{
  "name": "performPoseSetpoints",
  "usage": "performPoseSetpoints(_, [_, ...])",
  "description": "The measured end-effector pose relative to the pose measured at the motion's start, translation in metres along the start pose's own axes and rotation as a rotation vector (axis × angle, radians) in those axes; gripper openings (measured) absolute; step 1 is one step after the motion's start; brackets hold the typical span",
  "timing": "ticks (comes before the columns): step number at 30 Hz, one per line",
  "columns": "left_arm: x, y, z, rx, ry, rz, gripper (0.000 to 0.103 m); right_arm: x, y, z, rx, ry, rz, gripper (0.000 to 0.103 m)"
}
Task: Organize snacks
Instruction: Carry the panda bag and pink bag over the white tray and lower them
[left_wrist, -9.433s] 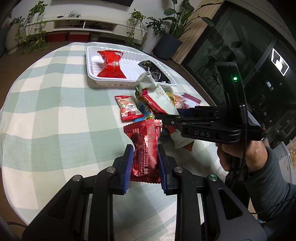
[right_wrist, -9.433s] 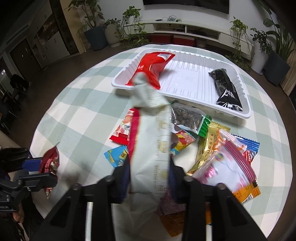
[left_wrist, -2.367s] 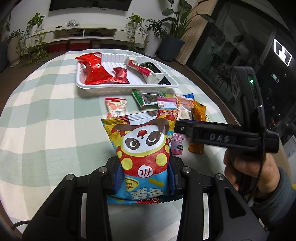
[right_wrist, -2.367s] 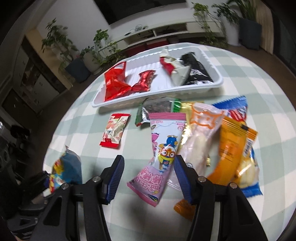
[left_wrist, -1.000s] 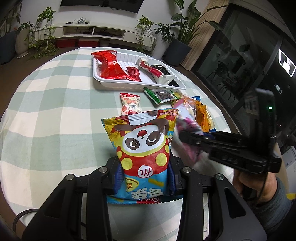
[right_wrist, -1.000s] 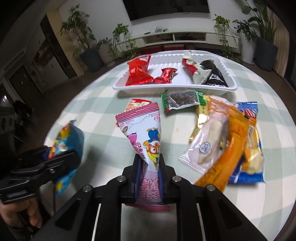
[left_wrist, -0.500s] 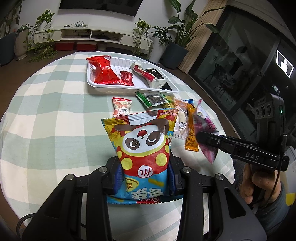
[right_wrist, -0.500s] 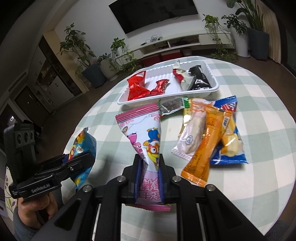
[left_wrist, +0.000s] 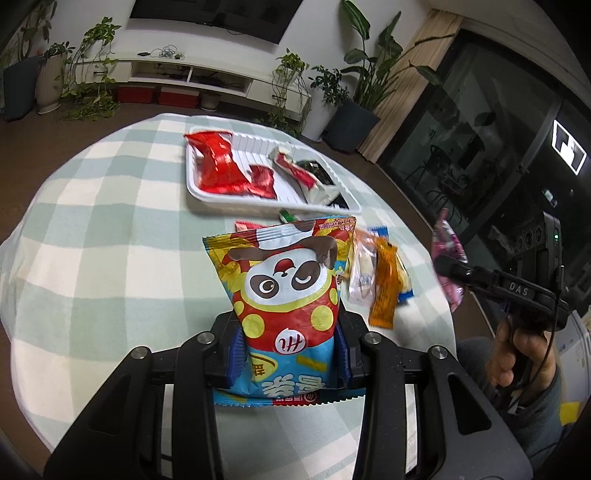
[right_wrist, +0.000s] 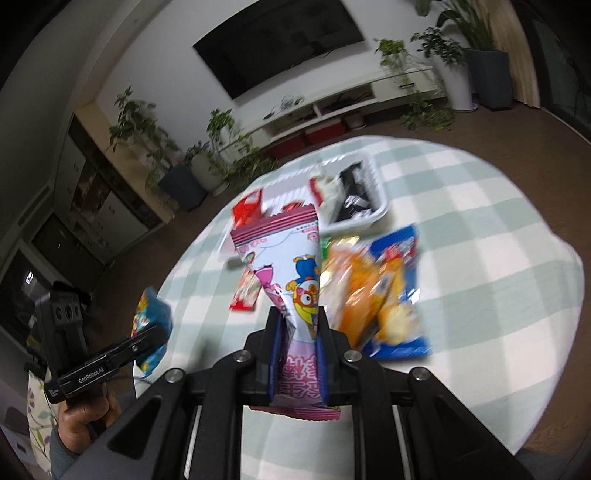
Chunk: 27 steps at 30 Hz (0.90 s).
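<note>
Lifted higher, right claw (right_wrist: 297, 347) clamps pink packet (right_wrist: 291, 280); left claw (left_wrist: 288, 354) clamps panda bag (left_wrist: 284, 291).

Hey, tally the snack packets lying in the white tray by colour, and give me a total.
red packets: 2
white-and-red packet: 1
black packet: 1
Total in the white tray: 4

The panda bag (left_wrist: 286, 291) hides part of the small red packet (left_wrist: 246, 225) behind it.
</note>
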<state>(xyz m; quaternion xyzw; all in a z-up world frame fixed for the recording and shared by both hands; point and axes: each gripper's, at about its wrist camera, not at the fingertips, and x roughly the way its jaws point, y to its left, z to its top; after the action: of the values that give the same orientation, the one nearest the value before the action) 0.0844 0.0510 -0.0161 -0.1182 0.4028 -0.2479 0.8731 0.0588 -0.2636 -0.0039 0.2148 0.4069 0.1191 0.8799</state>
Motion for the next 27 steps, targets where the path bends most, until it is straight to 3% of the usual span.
performPoseSetpoints(12, [0.001, 0.007, 0.068, 0.027, -0.049, 0.016, 0.036, -0.017, -0.031, 0.058, 0.037, -0.093, -0.022, 0.017])
performPoseSetpoints(19, [0.025, 0.006, 0.122, 0.068, -0.046, 0.038, 0.036, -0.003, -0.007, 0.105, -0.034, -0.122, 0.005, 0.017])
performPoseSetpoints(27, [0.081, 0.012, 0.165, 0.069, 0.006, 0.037, 0.036, 0.050, 0.026, 0.143, -0.105, -0.080, 0.043, 0.017])
